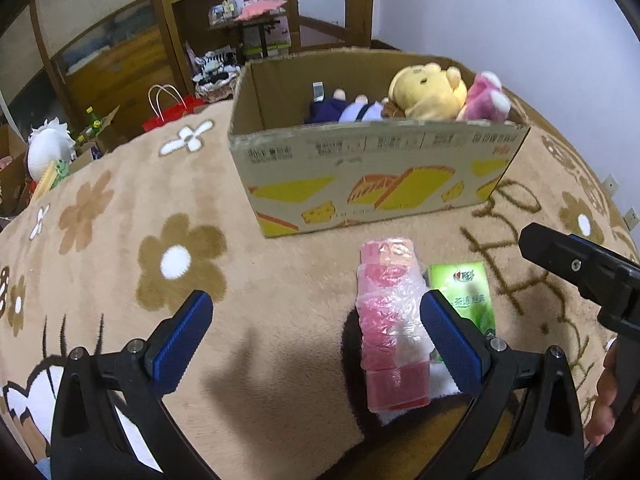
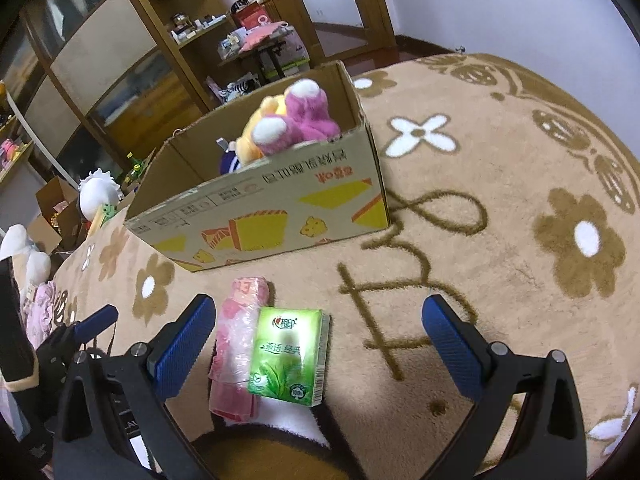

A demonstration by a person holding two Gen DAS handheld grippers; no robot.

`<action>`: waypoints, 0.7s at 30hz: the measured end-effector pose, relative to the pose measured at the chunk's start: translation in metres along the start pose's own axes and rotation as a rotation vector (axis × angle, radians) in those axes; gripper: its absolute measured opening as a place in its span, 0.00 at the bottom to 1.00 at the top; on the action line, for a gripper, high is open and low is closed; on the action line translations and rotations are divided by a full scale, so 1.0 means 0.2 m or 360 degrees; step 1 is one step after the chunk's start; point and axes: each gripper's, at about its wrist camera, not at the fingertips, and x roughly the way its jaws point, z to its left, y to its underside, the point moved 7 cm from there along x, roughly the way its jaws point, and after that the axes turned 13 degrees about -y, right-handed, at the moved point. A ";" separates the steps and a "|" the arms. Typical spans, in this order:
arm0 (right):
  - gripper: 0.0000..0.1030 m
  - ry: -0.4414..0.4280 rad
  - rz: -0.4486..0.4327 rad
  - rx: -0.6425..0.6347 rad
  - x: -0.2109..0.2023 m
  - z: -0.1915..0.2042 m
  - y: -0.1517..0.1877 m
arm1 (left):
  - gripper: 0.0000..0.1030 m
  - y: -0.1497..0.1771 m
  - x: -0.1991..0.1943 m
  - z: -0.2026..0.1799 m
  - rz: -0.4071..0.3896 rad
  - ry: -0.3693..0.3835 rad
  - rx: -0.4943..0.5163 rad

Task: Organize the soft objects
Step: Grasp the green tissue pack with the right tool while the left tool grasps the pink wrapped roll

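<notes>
A cardboard box [image 1: 360,184] [image 2: 256,220] stands on the flowered blanket and holds a yellow plush bear [image 1: 430,94], a pink plush [image 1: 486,96] [image 2: 296,118] and a doll in blue [image 1: 352,110]. In front of it lie a pink tissue pack in clear wrap [image 1: 390,328] [image 2: 236,348] and a green tissue pack [image 1: 470,298] [image 2: 290,354], side by side. My left gripper [image 1: 316,336] is open above the blanket, the pink pack between its fingers toward the right one. My right gripper [image 2: 320,336] is open with the green pack between its fingers, not touching.
The beige blanket [image 1: 120,240] with brown flowers covers the surface. Beyond its left edge are a red bag [image 1: 172,114], a white plush [image 1: 50,150] and open cartons. Wooden shelves [image 2: 132,60] and a cluttered desk [image 1: 256,16] stand behind. A hand [image 1: 604,392] holds the right tool.
</notes>
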 end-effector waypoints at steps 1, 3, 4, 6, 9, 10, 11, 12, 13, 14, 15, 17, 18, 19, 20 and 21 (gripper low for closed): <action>1.00 -0.0002 0.0009 0.0007 0.01 -0.01 0.01 | 0.99 0.01 0.01 0.00 0.0007 0.0004 0.0000; 1.00 -0.0004 0.0025 0.0018 0.04 -0.02 0.01 | 0.99 0.02 0.04 -0.01 0.0027 0.0012 -0.0002; 1.00 -0.0006 0.0033 0.0024 0.05 -0.03 0.01 | 0.99 0.02 0.06 -0.01 0.0035 0.0016 -0.0001; 1.00 -0.0010 0.0058 0.0033 0.08 -0.04 0.03 | 0.99 0.03 0.09 -0.02 0.0056 0.0027 -0.0001; 1.00 -0.0014 0.0092 0.0042 0.13 -0.05 0.04 | 0.99 0.05 0.13 -0.03 0.0078 0.0049 0.0002; 1.00 -0.0016 0.0098 0.0044 0.14 -0.06 0.04 | 0.99 0.05 0.14 -0.04 0.0083 0.0056 0.0007; 1.00 -0.0018 0.0108 0.0047 0.16 -0.06 0.05 | 0.99 0.06 0.14 -0.05 0.0084 0.0058 0.0010; 1.00 -0.0018 0.0113 0.0048 0.17 -0.06 0.05 | 0.99 0.06 0.15 -0.05 0.0084 0.0058 0.0014; 1.00 -0.0021 0.0118 0.0047 0.18 -0.07 0.05 | 0.99 0.06 0.16 -0.05 0.0086 0.0057 0.0017; 1.00 -0.0021 0.0124 0.0043 0.19 -0.07 0.05 | 0.99 0.06 0.16 -0.05 0.0083 0.0049 0.0023; 1.00 -0.0016 0.0131 0.0036 0.20 -0.07 0.06 | 0.99 0.05 0.16 -0.06 0.0077 0.0041 0.0035; 1.00 -0.0014 0.0144 0.0031 0.22 -0.07 0.06 | 0.99 0.05 0.17 -0.07 0.0074 0.0051 0.0043; 1.00 -0.0015 0.0151 0.0033 0.23 -0.07 0.07 | 0.99 0.06 0.17 -0.07 0.0078 0.0065 0.0039; 1.00 -0.0016 0.0156 0.0035 0.24 -0.07 0.07 | 0.99 0.06 0.18 -0.07 0.0082 0.0075 0.0035; 1.00 -0.0017 0.0164 0.0035 0.25 -0.08 0.07 | 0.99 0.06 0.18 -0.08 0.0091 0.0087 0.0034; 1.00 -0.0017 0.0173 0.0031 0.26 -0.07 0.08 | 0.99 0.07 0.18 -0.08 0.0094 0.0091 0.0035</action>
